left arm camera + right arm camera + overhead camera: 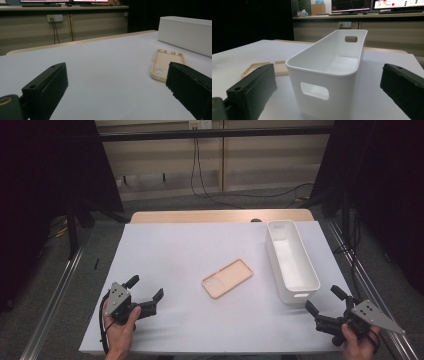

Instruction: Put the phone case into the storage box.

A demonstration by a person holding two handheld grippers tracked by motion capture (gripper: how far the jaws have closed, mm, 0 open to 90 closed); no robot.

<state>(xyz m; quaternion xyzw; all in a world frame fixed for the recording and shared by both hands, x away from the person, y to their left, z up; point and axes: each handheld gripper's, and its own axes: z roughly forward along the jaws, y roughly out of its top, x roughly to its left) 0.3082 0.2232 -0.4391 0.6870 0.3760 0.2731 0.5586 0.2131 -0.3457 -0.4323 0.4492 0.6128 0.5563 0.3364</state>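
Observation:
A tan phone case (227, 278) lies flat near the middle of the white table cover, inner side up. To its right stands a long white bin (291, 260) with handle cut-outs, nothing inside it. My left gripper (146, 289) rests at the front left, open, jaws pointing toward the case (167, 64) with nothing between them. My right gripper (325, 301) sits at the front right, open and holding nothing, facing the near end of the bin (329, 72). The case (265, 68) peeks out left of the bin there.
The white cover (190, 245) spans a wooden table (220, 215) whose far edge shows. Metal rails (52, 295) run along both sides. Dark curtains flank the space; cables hang on the back wall.

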